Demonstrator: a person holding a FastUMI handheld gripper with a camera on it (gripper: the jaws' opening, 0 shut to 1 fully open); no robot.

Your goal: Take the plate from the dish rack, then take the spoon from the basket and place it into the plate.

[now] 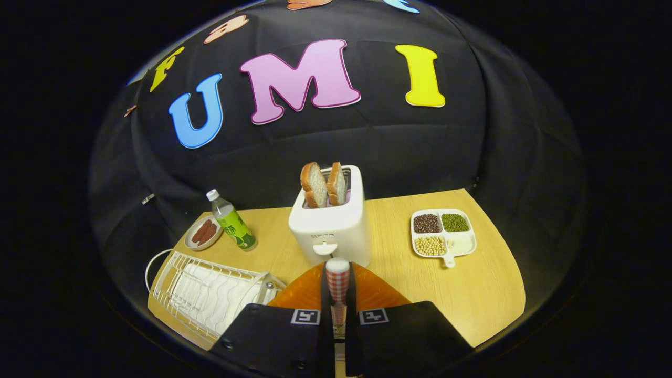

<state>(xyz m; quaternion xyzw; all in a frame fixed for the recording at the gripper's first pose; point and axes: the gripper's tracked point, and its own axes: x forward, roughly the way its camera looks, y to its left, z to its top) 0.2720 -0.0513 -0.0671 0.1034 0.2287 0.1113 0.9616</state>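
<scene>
Gripper nearest the camera: 2 fingers drawn close, clamped on the checked handle of the spoon. Handle upright in the narrow gap between the fingers, rounded end standing above the fingertips. Bowl of the spoon hidden below; orientation there cannot be told.

Plate, orange and ribbed, directly beneath and behind the fingers, showing on both sides of the handle. Far rim close to the base of the toaster; whether touching cannot be told. Near rim hidden by the gripper body.

Dish rack, white wire, beside the plate on the side of the left finger, lying along the near table edge and reaching toward the table corner. Rack corner just beside the plate rim. White loop of cord or wire projecting past the rack's outer end.

Toaster straight ahead beyond the fingers, 2 bread slices standing up out of the slots.

Green-labelled bottle beside the toaster on the rack side, leaning in this view, and a small dish with dark brown pieces just beside it, near the table's far edge.

Divided tray with 4 compartments on the opposite side, well apart from the toaster: dark beans, green beans, pale beans, 1 white filling.

Table: bare wood between tray, plate and near edge; widest open room on that side.
</scene>
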